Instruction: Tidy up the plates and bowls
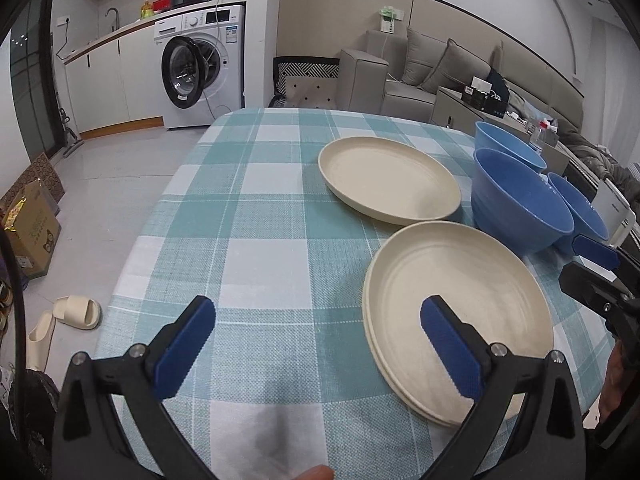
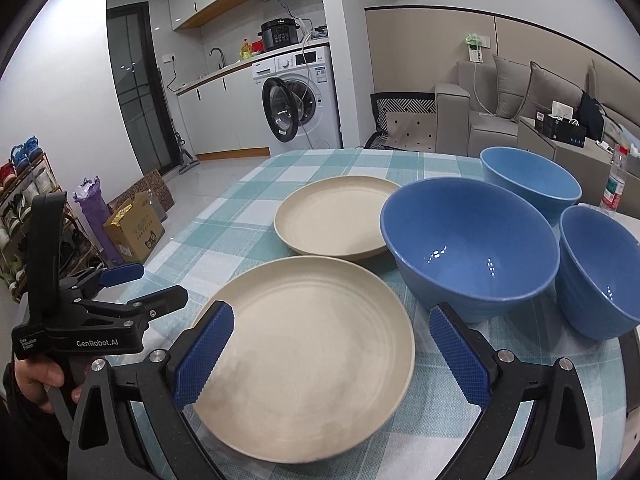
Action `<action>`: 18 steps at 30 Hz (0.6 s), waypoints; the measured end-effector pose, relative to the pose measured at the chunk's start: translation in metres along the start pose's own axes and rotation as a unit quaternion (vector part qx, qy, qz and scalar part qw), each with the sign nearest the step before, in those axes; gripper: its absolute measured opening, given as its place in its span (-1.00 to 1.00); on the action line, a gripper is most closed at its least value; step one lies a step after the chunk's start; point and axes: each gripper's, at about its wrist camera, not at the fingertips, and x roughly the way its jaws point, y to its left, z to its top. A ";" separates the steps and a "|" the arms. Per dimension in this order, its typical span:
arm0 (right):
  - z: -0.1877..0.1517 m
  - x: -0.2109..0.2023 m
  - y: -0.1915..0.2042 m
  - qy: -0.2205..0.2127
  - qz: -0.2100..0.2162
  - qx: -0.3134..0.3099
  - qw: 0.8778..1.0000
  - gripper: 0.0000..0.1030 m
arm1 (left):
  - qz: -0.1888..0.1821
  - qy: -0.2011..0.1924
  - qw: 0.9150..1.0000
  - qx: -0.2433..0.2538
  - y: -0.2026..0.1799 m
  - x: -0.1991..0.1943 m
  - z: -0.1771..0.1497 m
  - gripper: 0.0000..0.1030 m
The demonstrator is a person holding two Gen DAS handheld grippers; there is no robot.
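Cream plastic or melamine, by the look of it, is what we face first: the near stack (image 2: 308, 356) of two plates lies at about 6 o'clock on the checked cloth (image 1: 248, 216), right under our tools. We hold the right gripper (image 2: 332, 356) above it with the jaws spread wide and nothing between the pads; the left gripper (image 1: 316, 344) hangs just off the stack's 9 o'clock edge, equally wide open and empty. We judge these plates light, stiff and fairly slick, with a low upturned rim, so the sensible hold is across that rim, one pad under and one over, taken at the near edge; a pinch on the flat centre offers nothing to bite. Lifting both together may let the upper one slide, so we would keep them level. Further out, at about 12 o'clock, lies a single plate (image 2: 334, 216) of the same kind, apart from the stack and just beside the big bowl. To the right, at 1 to 2 o'clock, stand three blue bowls: the big bowl (image 2: 468, 248) nearest, a second bowl (image 2: 600, 272) touching or nearly touching it at 3 o'clock, and a far bowl (image 2: 528, 180) behind. These look glossy and thicker-walled, perhaps ceramic, so heavier and breakable; we would grip each over the wall at the rim and set it down gently when nesting.
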 end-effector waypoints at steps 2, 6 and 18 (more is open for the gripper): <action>0.005 0.001 0.001 -0.001 0.002 -0.005 1.000 0.94 | 0.003 -0.006 1.000 0.001 0.001 -0.001 0.005 1.00; 0.015 0.004 0.001 -0.006 0.004 -0.012 1.000 0.94 | 0.006 -0.011 1.000 0.001 0.001 0.003 0.017 1.00; 0.045 0.018 -0.003 -0.014 -0.010 -0.020 1.000 0.94 | 0.006 0.001 1.000 0.000 -0.007 0.031 0.048 1.00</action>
